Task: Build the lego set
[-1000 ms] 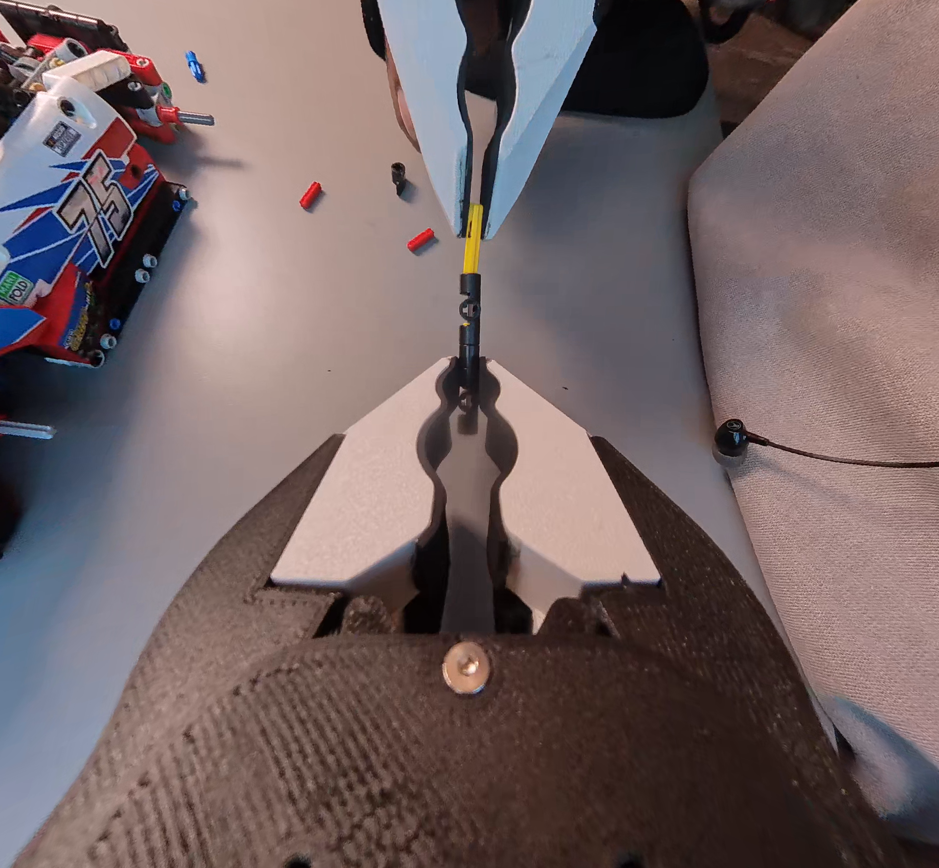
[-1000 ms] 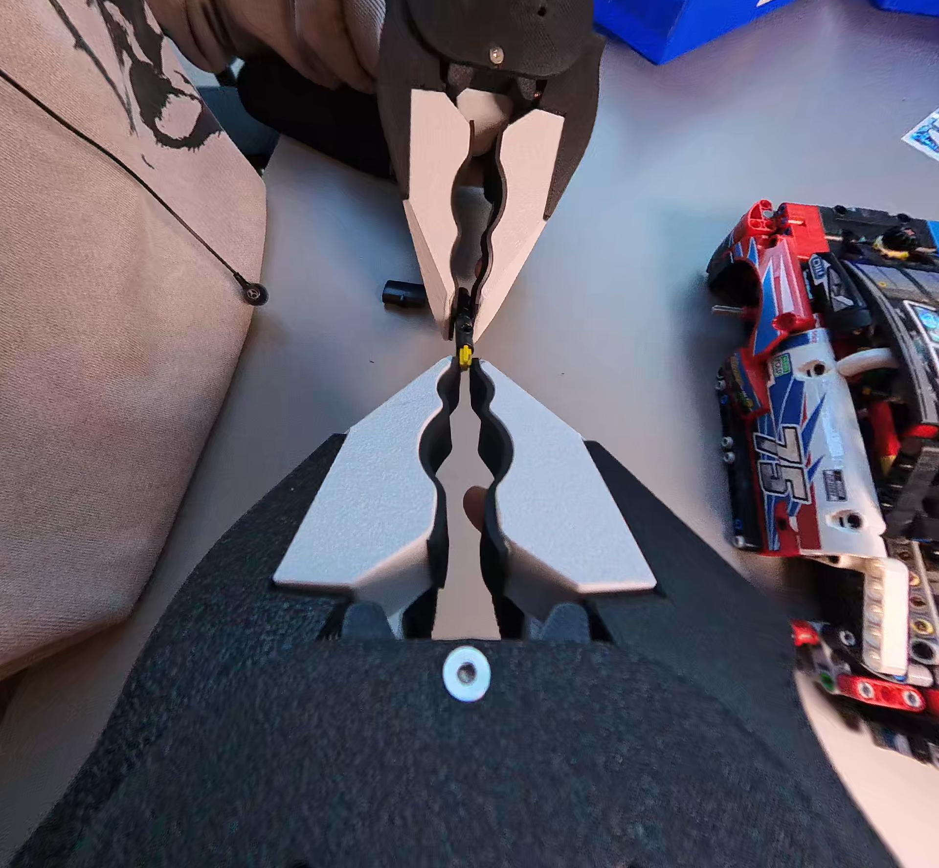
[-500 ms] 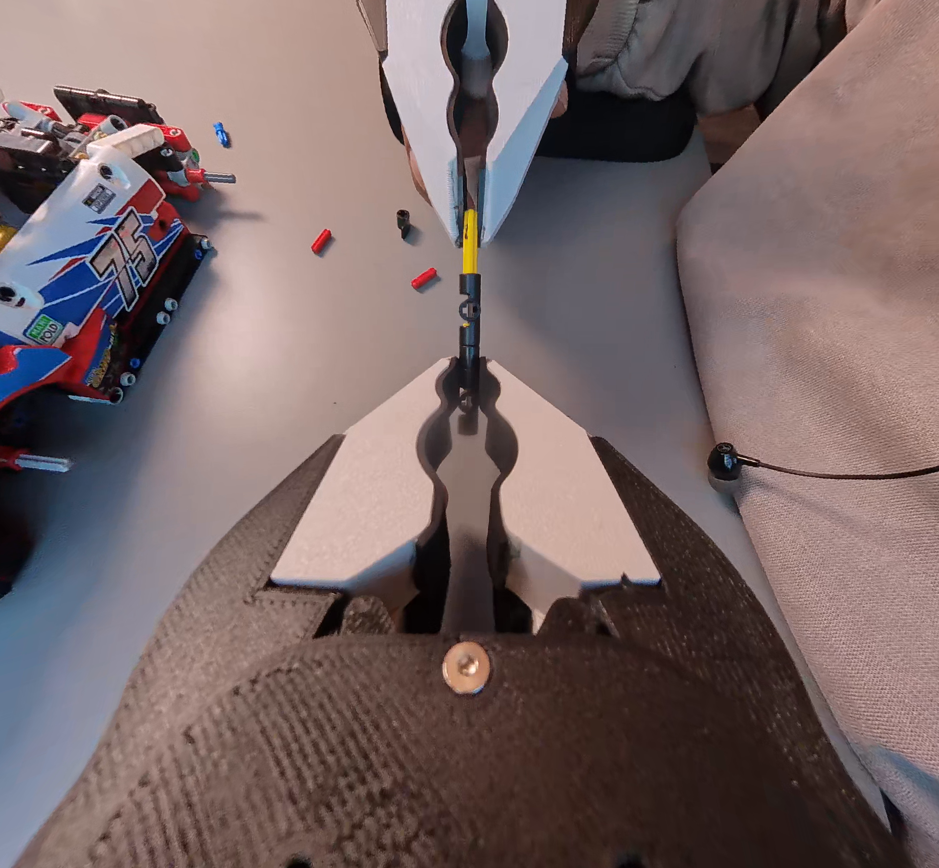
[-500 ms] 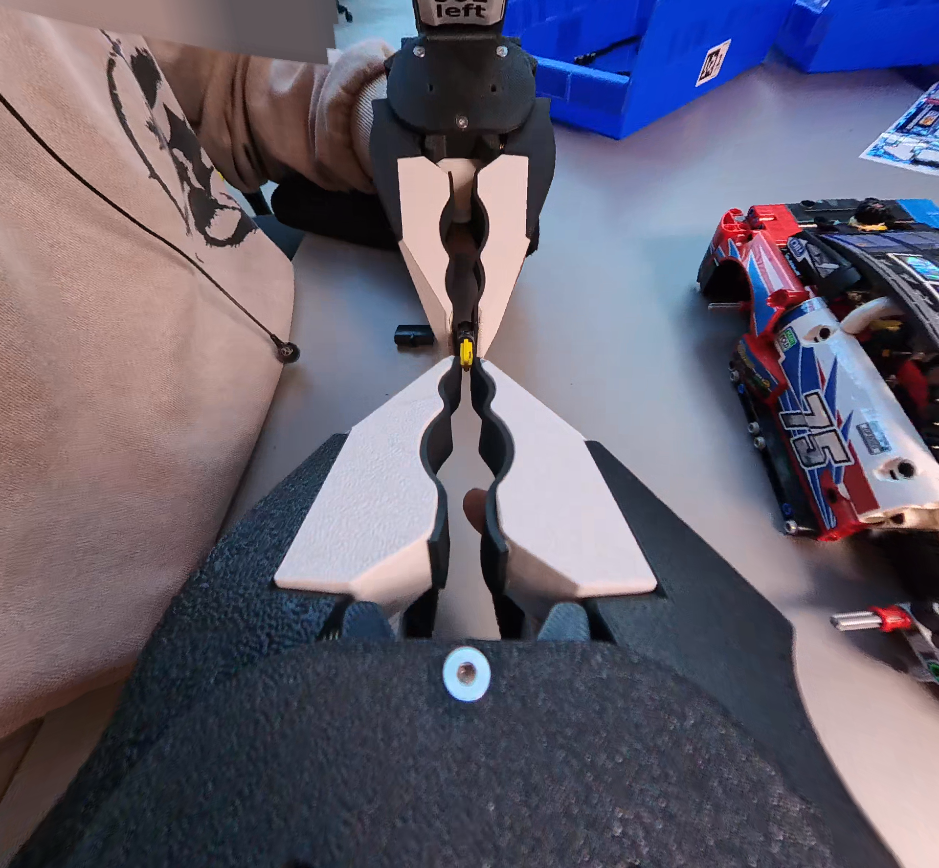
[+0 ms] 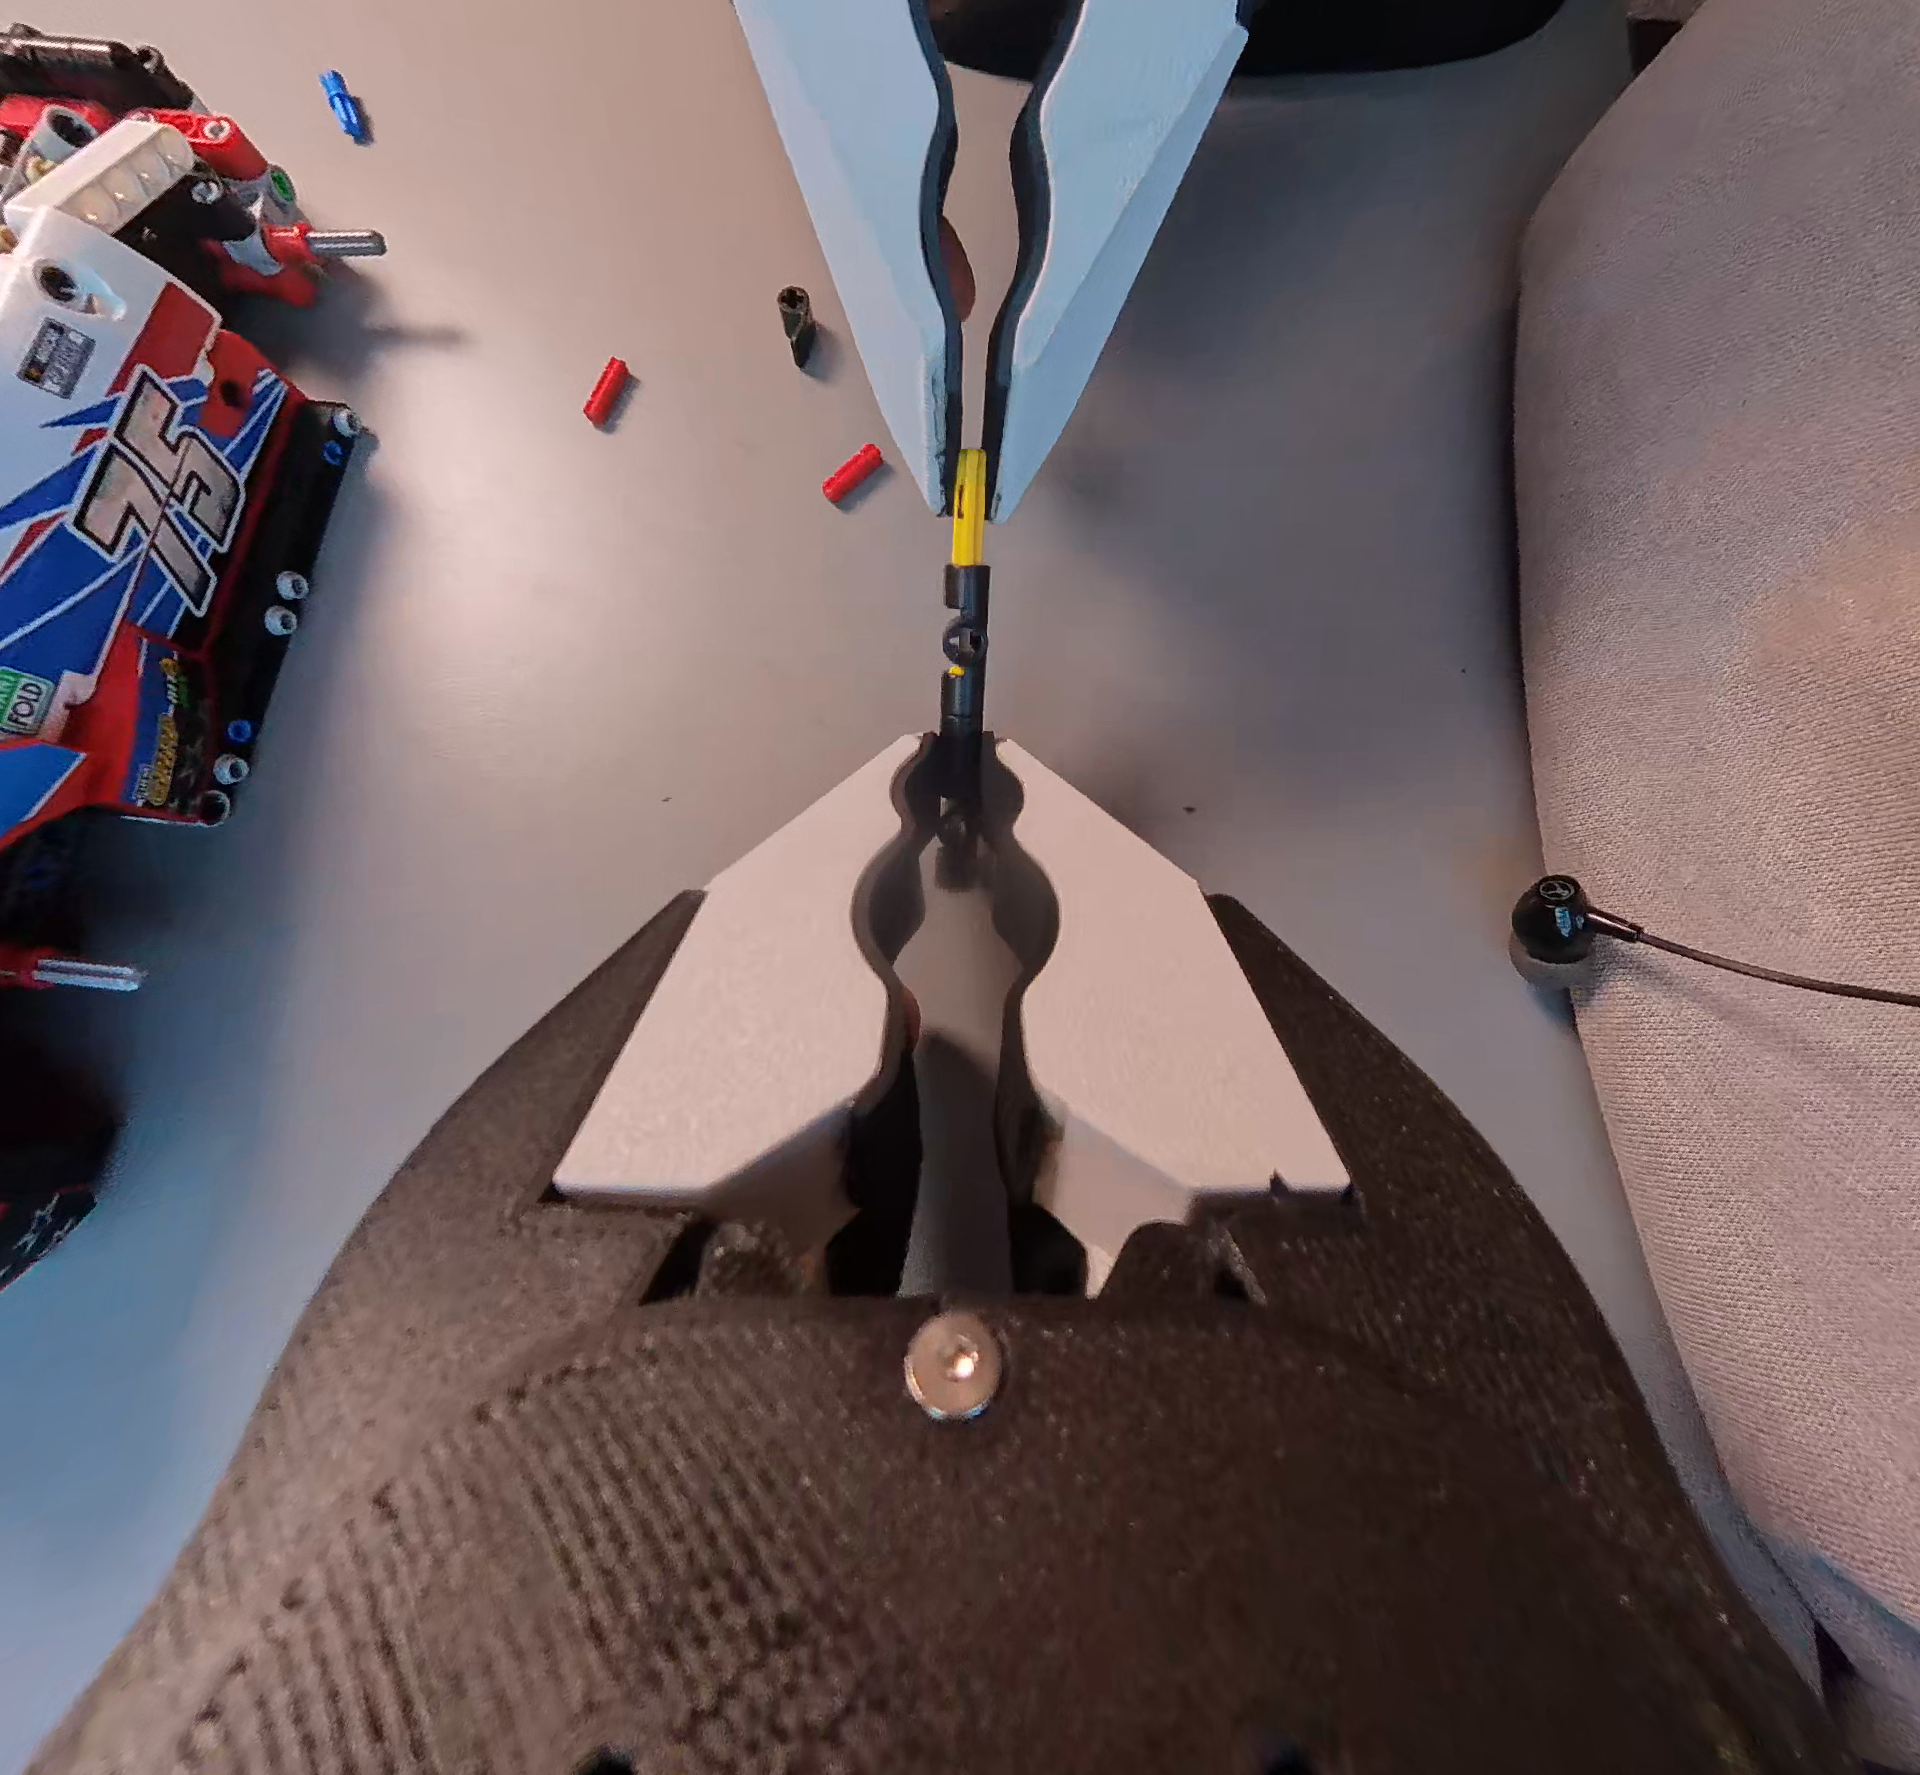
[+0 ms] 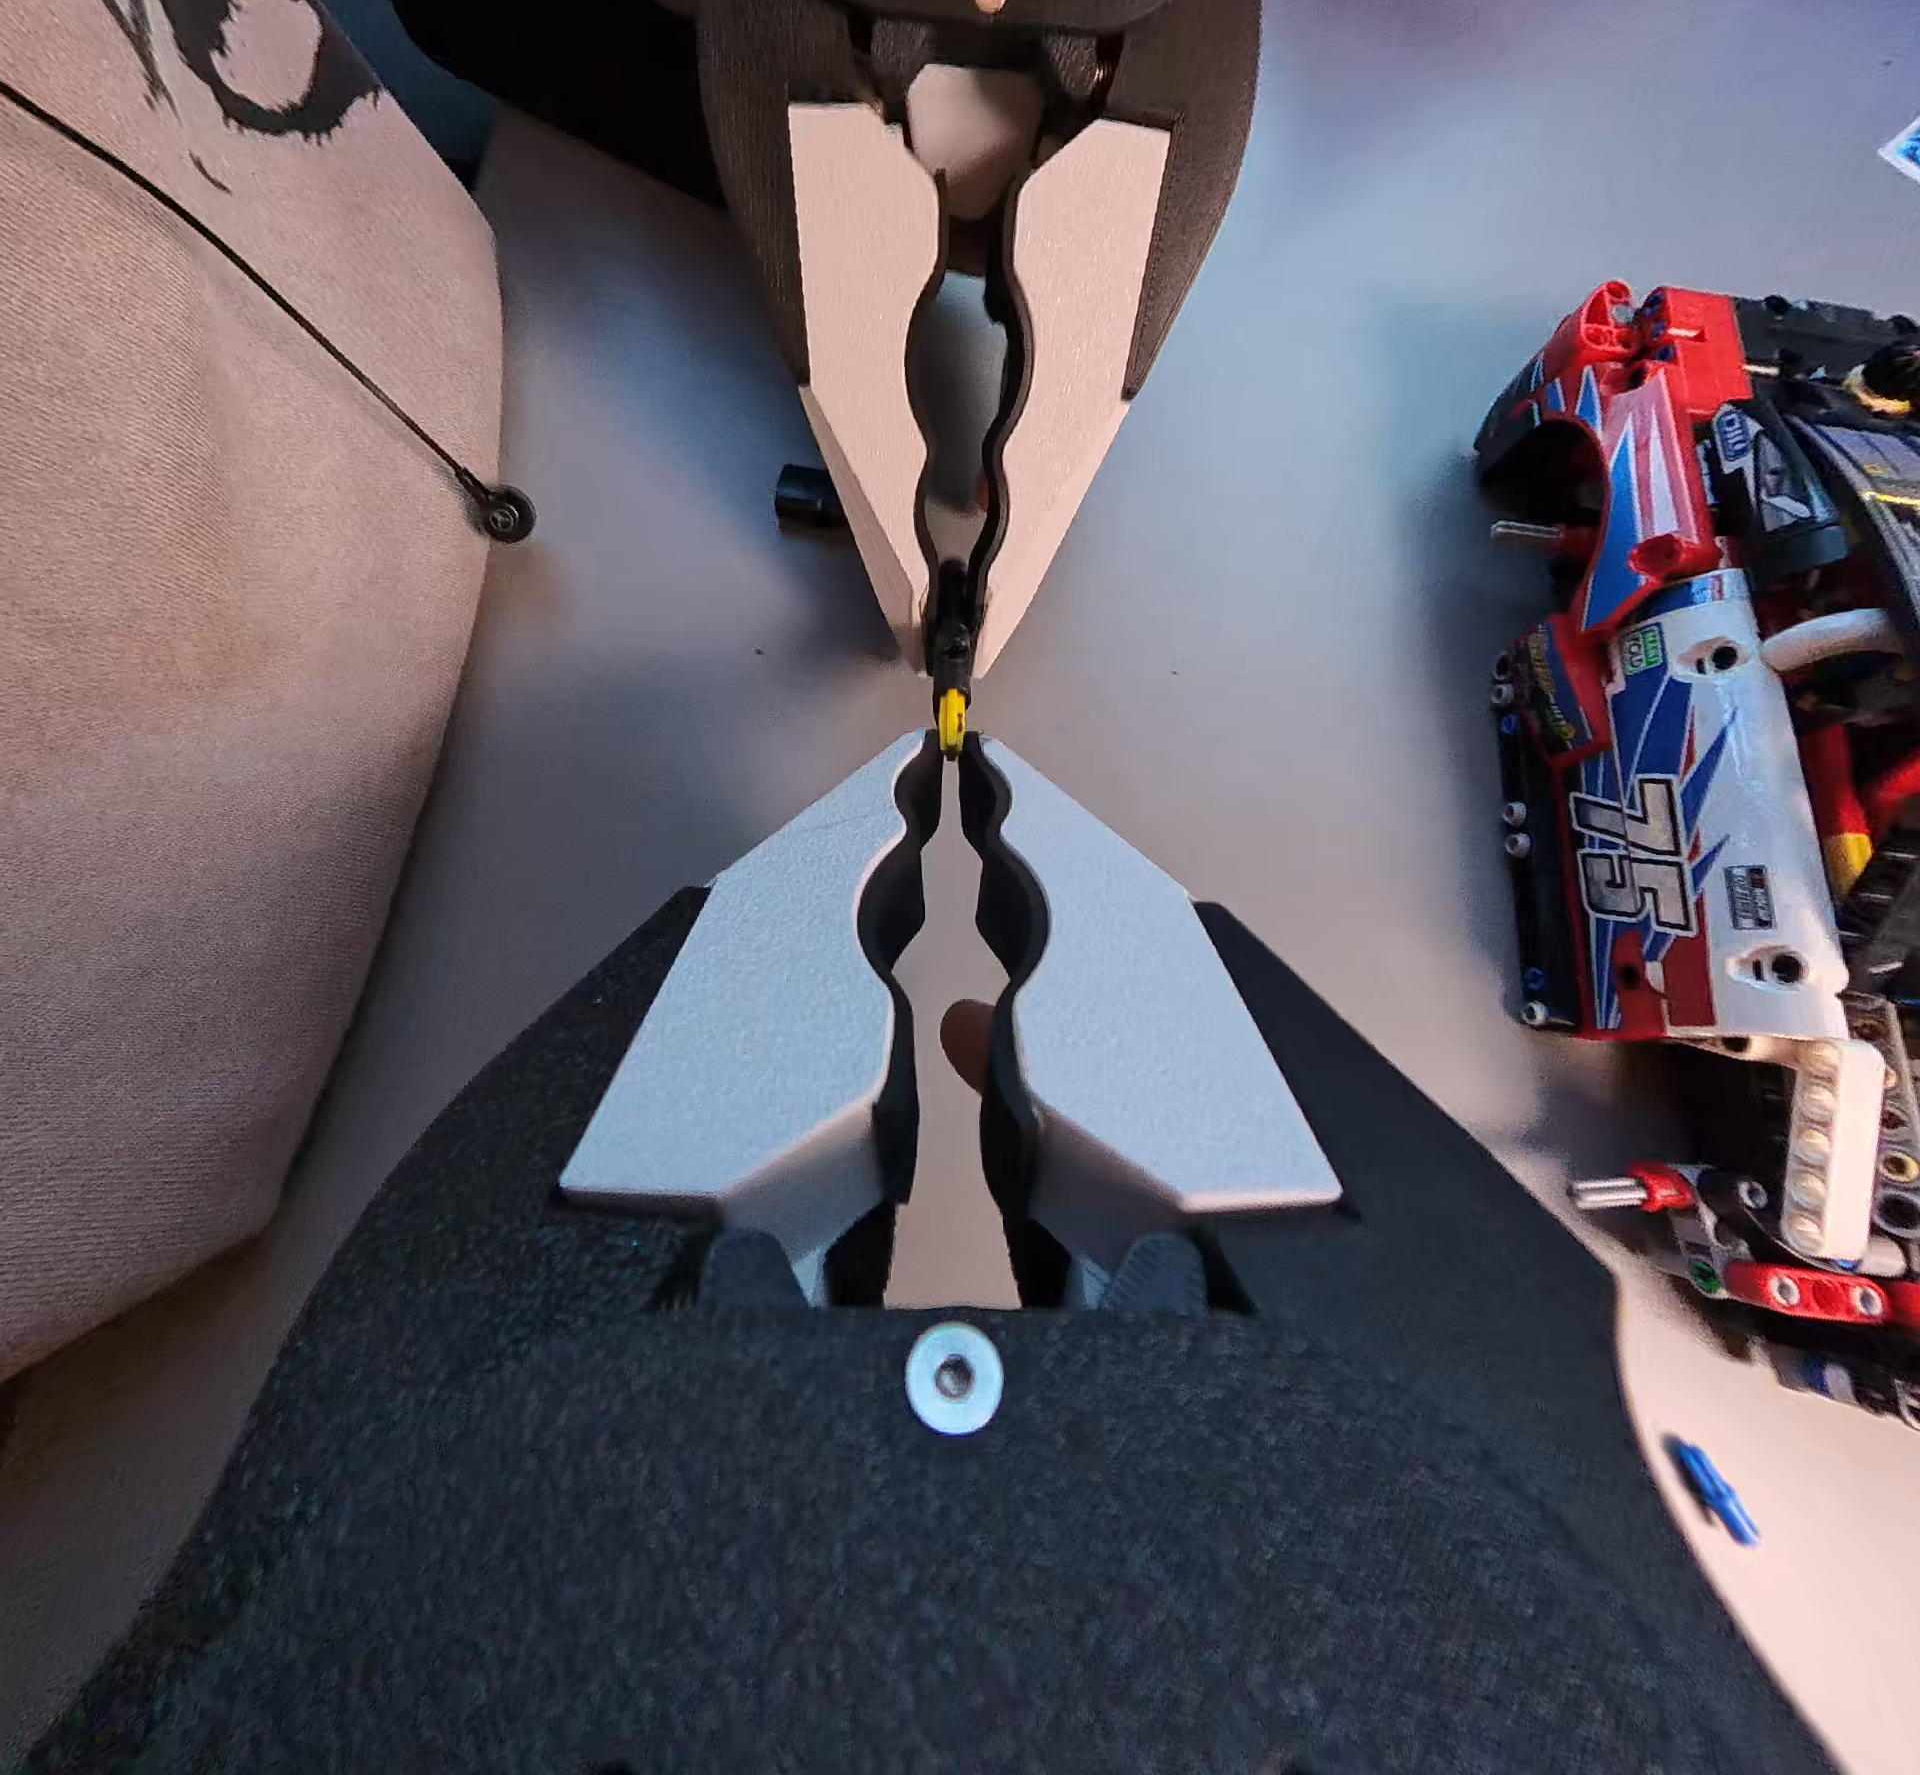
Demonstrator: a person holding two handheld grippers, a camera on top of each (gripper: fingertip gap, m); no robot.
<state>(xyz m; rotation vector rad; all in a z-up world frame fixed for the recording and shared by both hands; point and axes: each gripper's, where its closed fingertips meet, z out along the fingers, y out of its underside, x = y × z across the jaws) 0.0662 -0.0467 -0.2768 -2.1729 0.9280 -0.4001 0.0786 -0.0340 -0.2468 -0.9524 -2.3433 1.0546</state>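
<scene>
The left gripper (image 5: 961, 749) is clamped on the black connector (image 5: 962, 676), and the right gripper (image 6: 948, 749) is pinched shut on the yellow axle (image 5: 969, 504). The two tips face each other head-on just above the table (image 5: 623, 686), near the person's sweater (image 5: 1714, 582). The axle already sits in the connector's far end, so both parts share one straight line running from one pair of jaws to the other. My read is that the coming push goes along that line: any tilt between the grippers would bind the axle. Off to the side lie the car (image 6: 1704, 842), two red pins (image 5: 608, 390), a black bush (image 5: 798, 338) and a blue pin (image 5: 343, 102), all well apart from the join
</scene>
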